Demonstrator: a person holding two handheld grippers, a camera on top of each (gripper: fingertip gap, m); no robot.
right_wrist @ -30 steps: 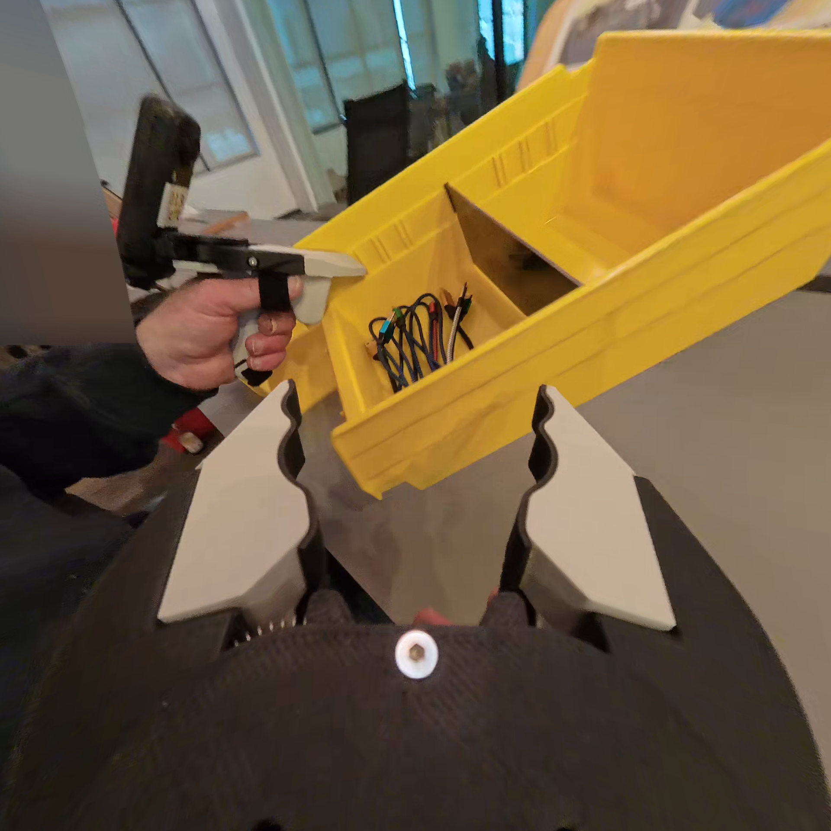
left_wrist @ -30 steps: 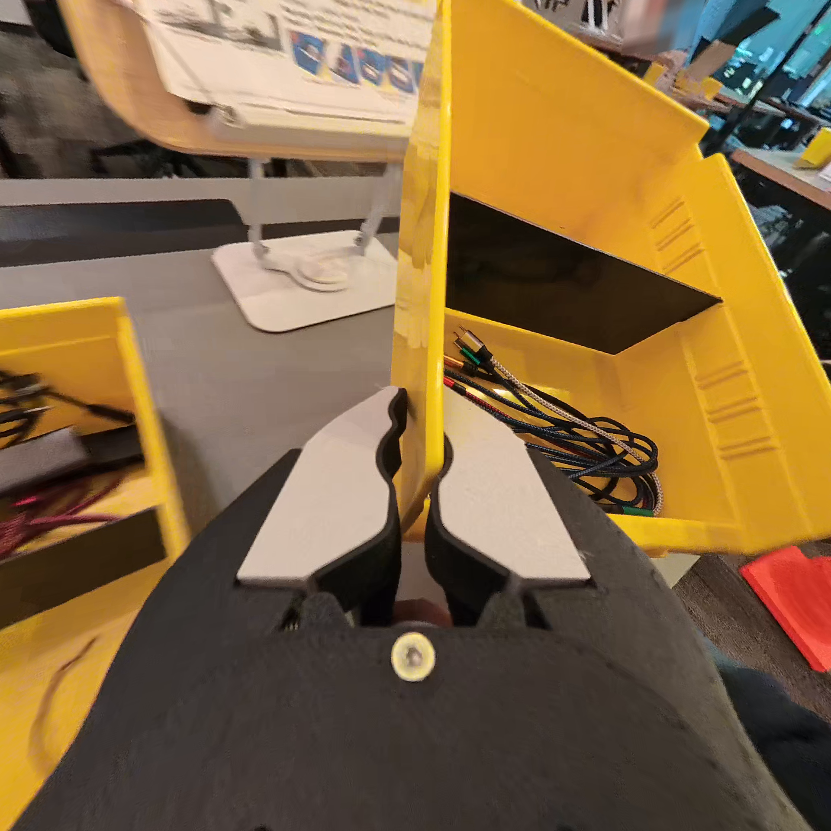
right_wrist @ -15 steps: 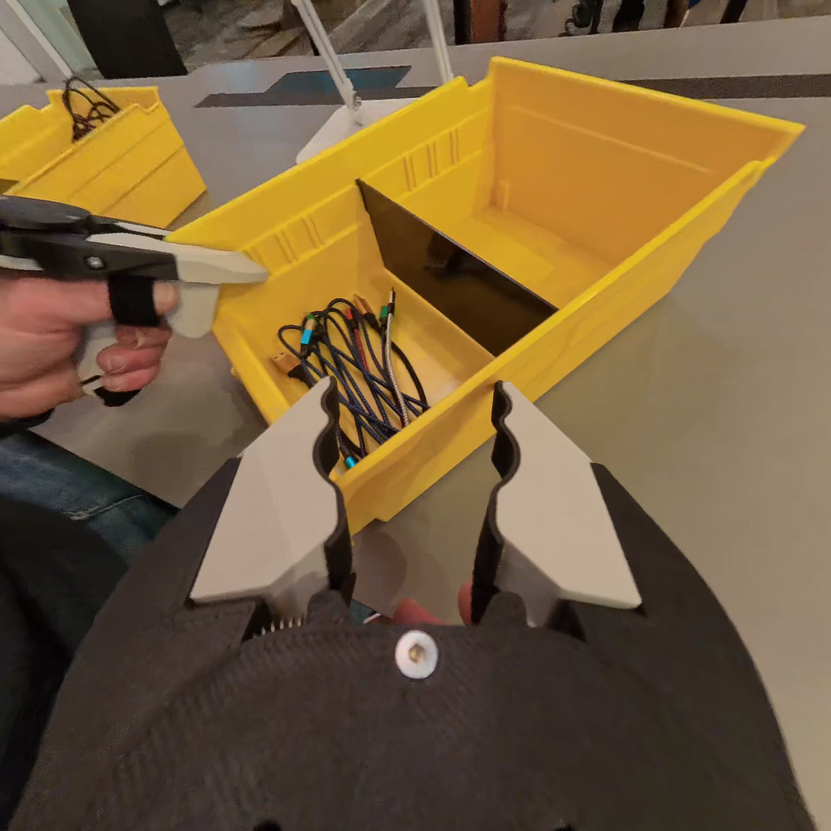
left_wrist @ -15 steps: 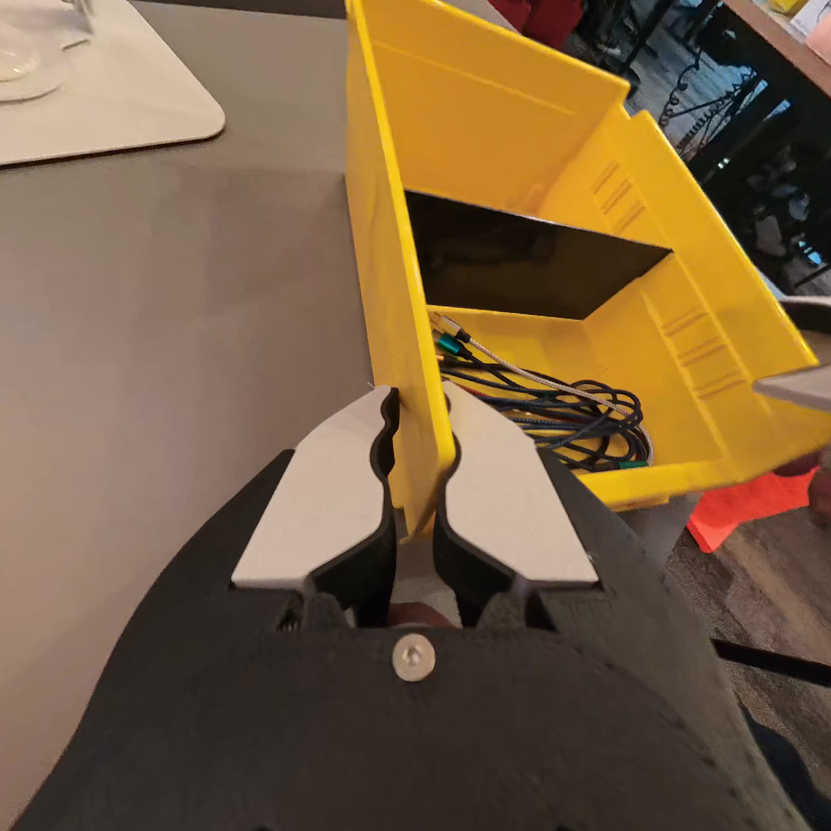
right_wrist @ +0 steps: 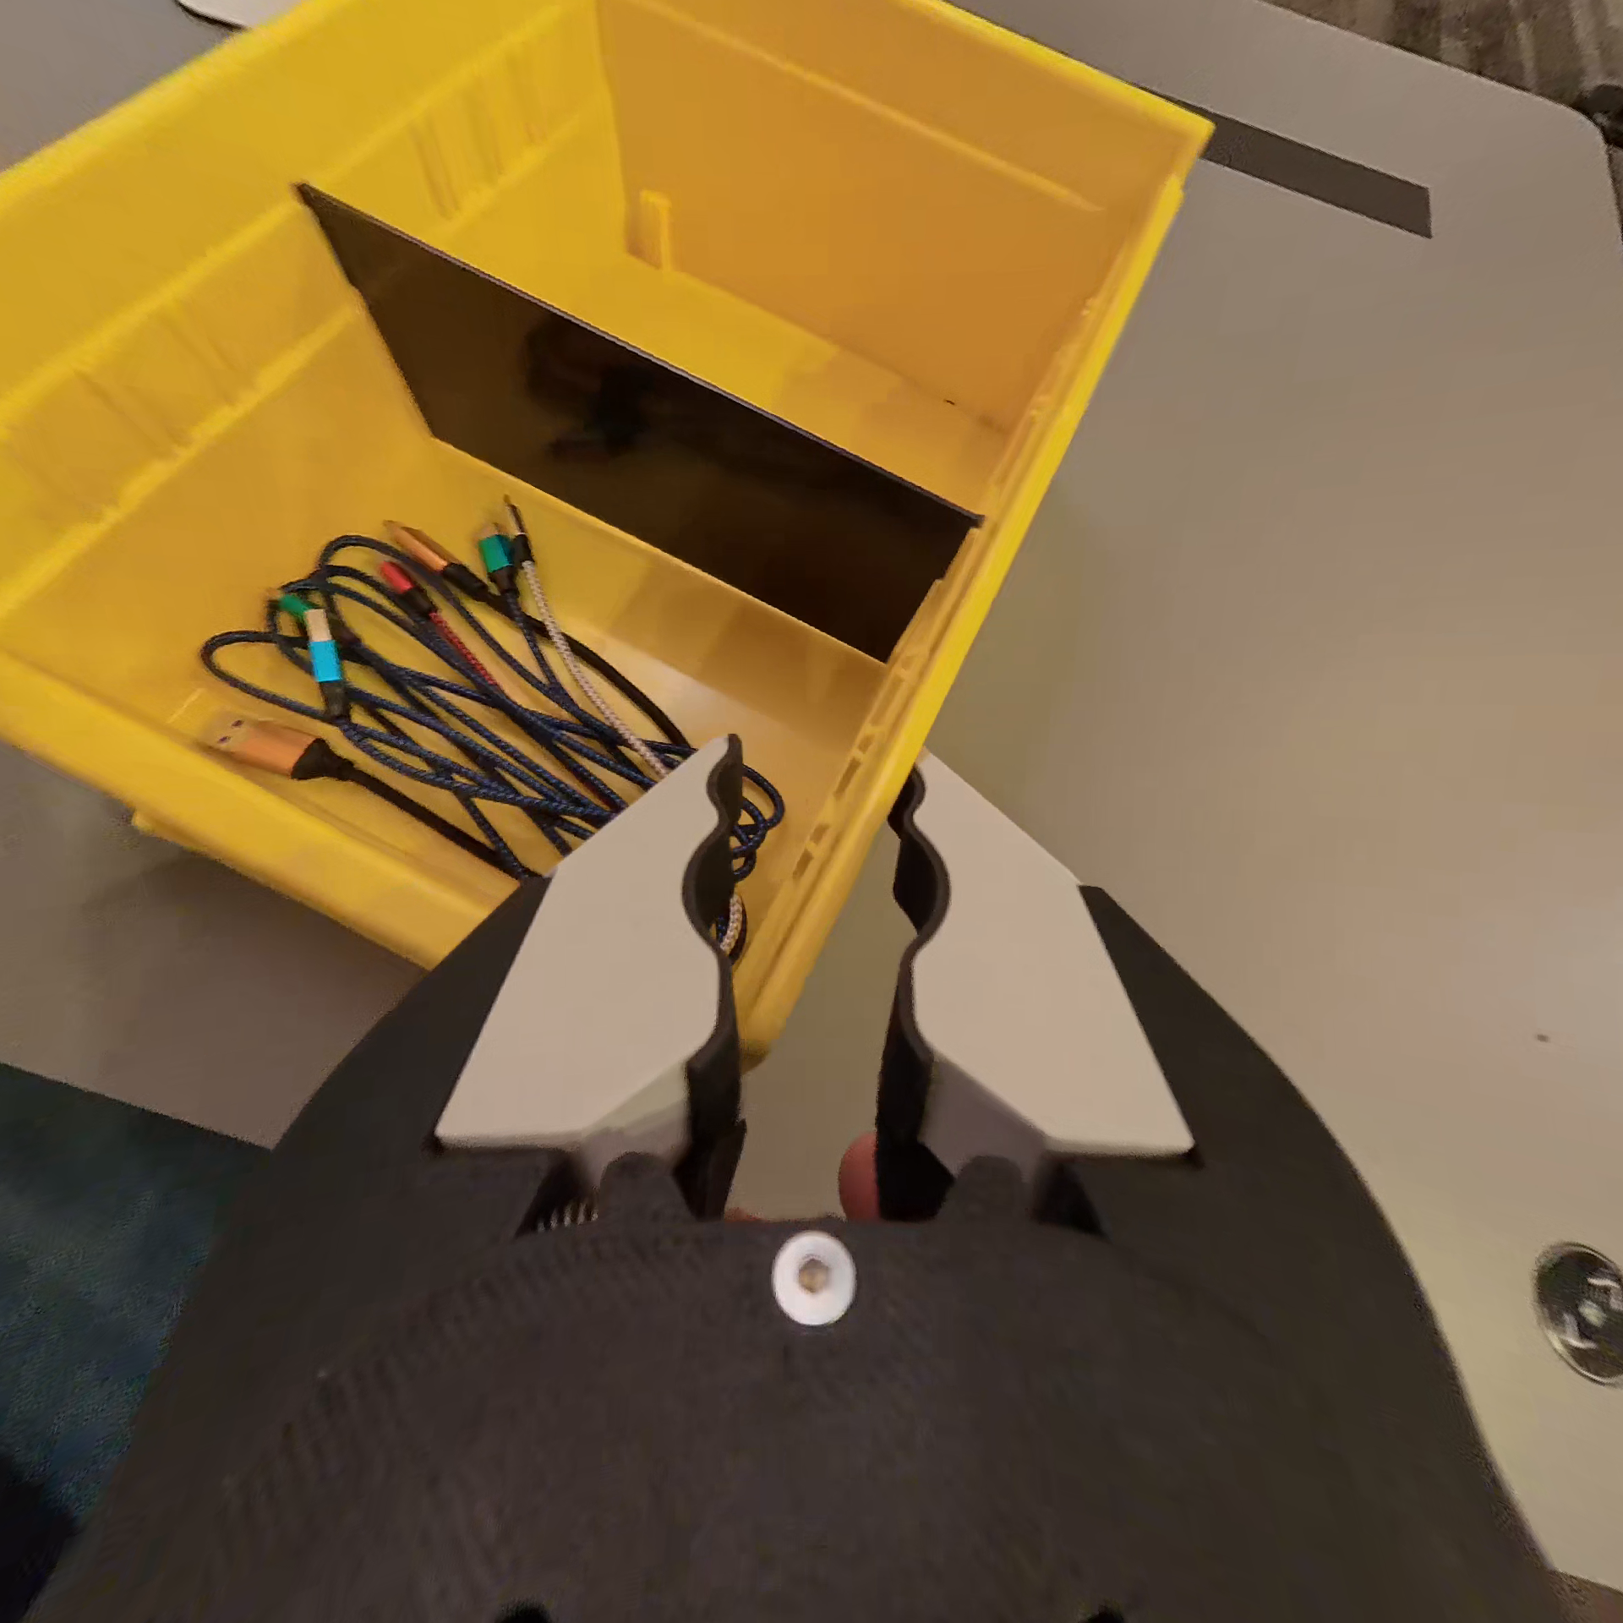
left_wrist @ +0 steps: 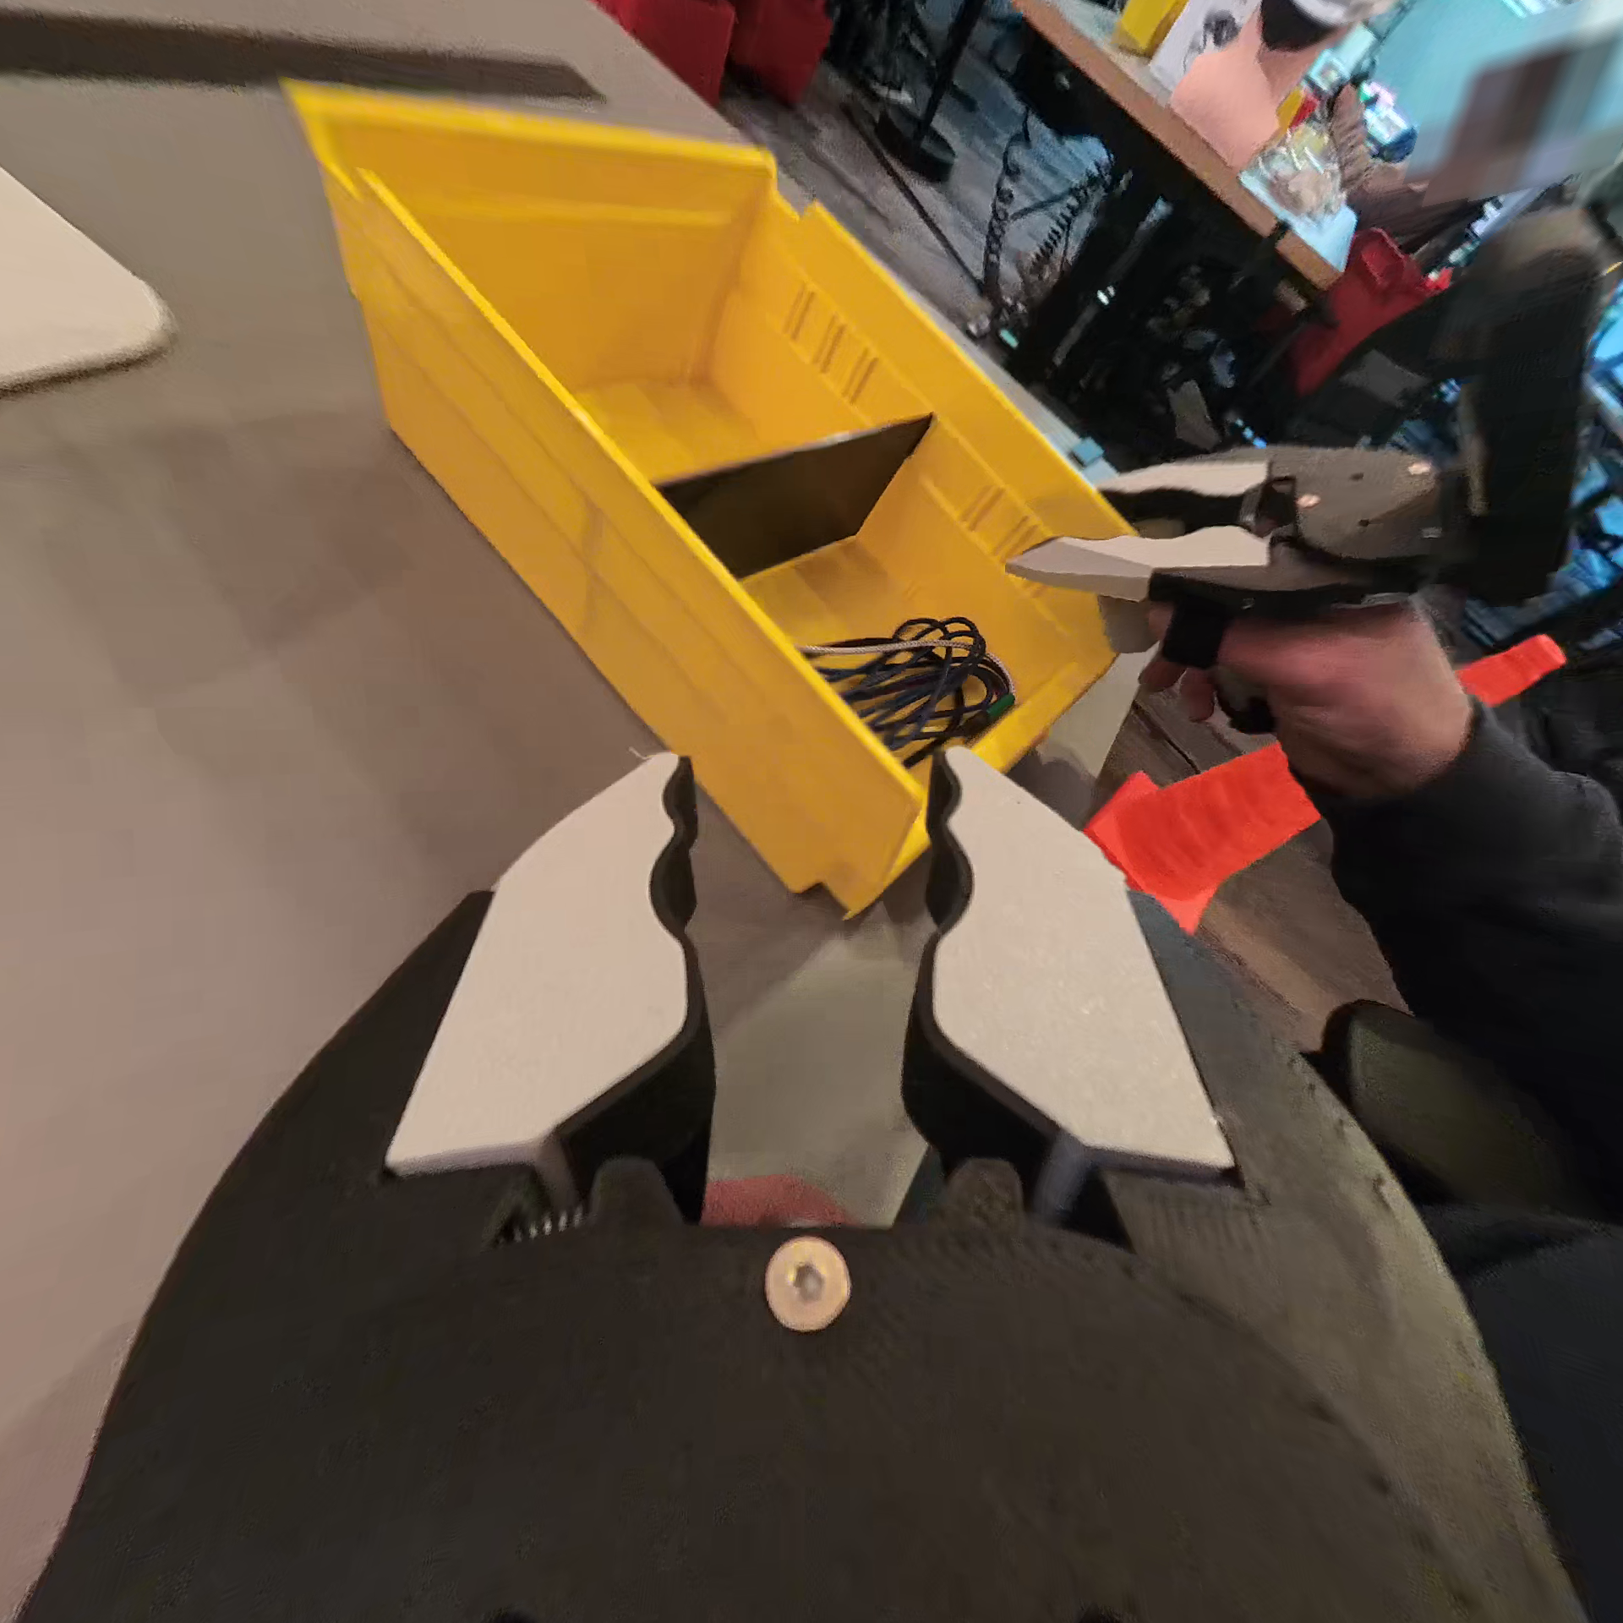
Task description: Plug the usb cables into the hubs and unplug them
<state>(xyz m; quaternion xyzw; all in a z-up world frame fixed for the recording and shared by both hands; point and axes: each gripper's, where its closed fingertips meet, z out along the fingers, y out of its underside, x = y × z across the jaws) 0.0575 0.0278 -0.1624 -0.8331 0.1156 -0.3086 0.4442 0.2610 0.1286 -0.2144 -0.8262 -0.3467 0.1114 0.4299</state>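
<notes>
A yellow bin (left_wrist: 615, 527) stands on the grey table, split by a black divider (left_wrist: 790, 518). A bundle of braided USB cables (left_wrist: 913, 685) lies in its near compartment. My left gripper (left_wrist: 808, 773) is open and empty, and the bin's near corner sits just ahead of its fingertips. In the right wrist view my right gripper (right_wrist: 821, 773) is open and straddles the side wall of the bin (right_wrist: 878, 263). Its left finger is over the cables (right_wrist: 492, 703) and its right finger is outside the wall. The right gripper (left_wrist: 1054, 531) also shows in the left wrist view. No hub is in view.
A white stand base (left_wrist: 61, 307) lies on the table to the far left. The table edge runs just past the bin, with orange-red pieces (left_wrist: 1212, 817) on the floor below. A round metal grommet (right_wrist: 1581, 1309) and a dark strip (right_wrist: 1317, 184) mark the tabletop. Left tips to right tips: about 25 centimeters. My right tips are roughly 25 centimeters from the round metal grommet (right_wrist: 1581, 1309).
The bin came down from a tilted, lifted pose to rest on the table. My left gripper let go of its wall, opened and drew back. My right gripper moved in over the opposite wall.
</notes>
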